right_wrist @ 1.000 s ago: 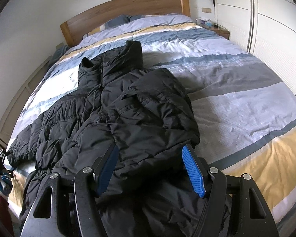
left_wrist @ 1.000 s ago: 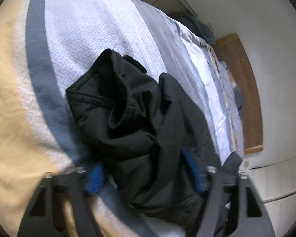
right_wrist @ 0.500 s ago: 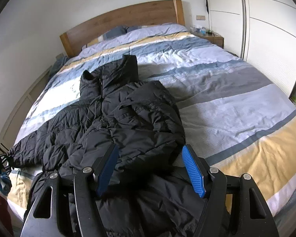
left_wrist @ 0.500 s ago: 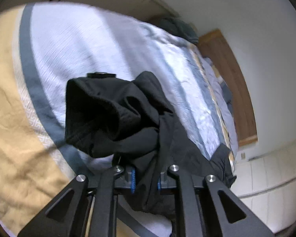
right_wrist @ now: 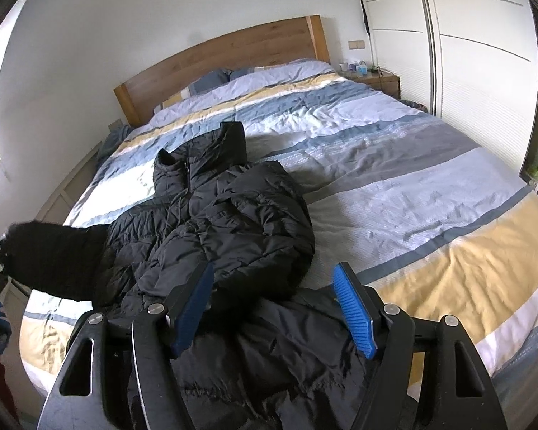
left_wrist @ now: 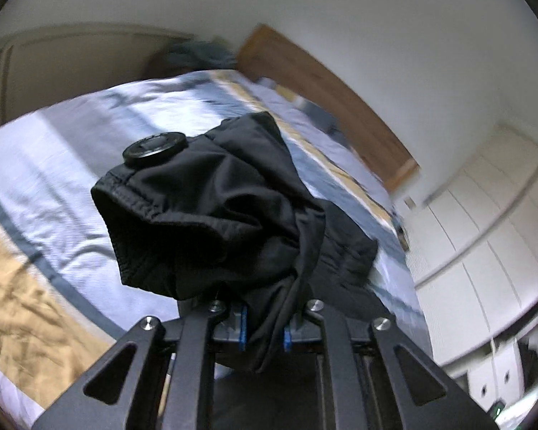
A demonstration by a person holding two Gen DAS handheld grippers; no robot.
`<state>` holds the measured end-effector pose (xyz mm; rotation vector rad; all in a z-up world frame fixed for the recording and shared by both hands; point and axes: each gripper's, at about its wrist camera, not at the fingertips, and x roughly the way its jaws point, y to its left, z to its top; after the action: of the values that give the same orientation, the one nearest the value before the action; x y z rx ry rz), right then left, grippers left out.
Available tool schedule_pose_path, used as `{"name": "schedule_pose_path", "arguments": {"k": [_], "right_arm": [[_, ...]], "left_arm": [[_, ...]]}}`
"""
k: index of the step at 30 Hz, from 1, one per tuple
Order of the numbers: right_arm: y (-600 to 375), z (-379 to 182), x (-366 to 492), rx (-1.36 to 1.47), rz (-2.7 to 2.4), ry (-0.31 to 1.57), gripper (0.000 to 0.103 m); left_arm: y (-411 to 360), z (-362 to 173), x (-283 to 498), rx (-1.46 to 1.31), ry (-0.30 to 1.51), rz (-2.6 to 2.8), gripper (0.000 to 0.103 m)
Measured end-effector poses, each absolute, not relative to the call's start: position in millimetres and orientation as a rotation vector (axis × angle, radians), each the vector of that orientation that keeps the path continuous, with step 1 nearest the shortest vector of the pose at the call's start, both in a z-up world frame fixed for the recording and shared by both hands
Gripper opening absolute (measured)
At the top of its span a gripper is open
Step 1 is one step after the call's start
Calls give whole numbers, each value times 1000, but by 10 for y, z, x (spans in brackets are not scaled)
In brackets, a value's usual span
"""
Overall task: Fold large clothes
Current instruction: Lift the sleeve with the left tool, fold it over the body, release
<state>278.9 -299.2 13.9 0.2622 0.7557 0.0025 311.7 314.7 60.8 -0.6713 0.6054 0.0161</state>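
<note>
The left gripper (left_wrist: pixel 263 328) is pinched shut on a sleeve cuff (left_wrist: pixel 183 215) of the black puffer jacket (right_wrist: pixel 215 222), held above the striped duvet (right_wrist: pixel 394 186). The right gripper (right_wrist: pixel 272 308) is spread, its jaws opening, over the jacket's hem with nothing pressed. The jacket is crumpled toward the bed's left edge; open duvet lies to its right.

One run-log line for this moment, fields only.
left gripper: shut on jacket sleeve, raised off bed | right gripper: jaws opening, nothing pinched, above black jacket | fold: not yet made
</note>
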Motion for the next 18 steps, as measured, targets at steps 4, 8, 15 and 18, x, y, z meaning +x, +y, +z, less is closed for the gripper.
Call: {"name": "schedule_pose_path", "arguments": {"k": [4,8,15,18], "right_arm": [[-3050,126,2686,258,14,747,70],[-3078,85,2628,234,17,749,71],[-3125,-6,2564,224,32,755,72],[-3180,-57,2542,240,32,757,72]], "left_arm": [[2493,817,3113,-571,624,-59,12],[1864,829,3128,-454,669,-99,12],[942,463,3197,-330,790,-148,12],[644,253,3257,-279,844,-162,12]]}}
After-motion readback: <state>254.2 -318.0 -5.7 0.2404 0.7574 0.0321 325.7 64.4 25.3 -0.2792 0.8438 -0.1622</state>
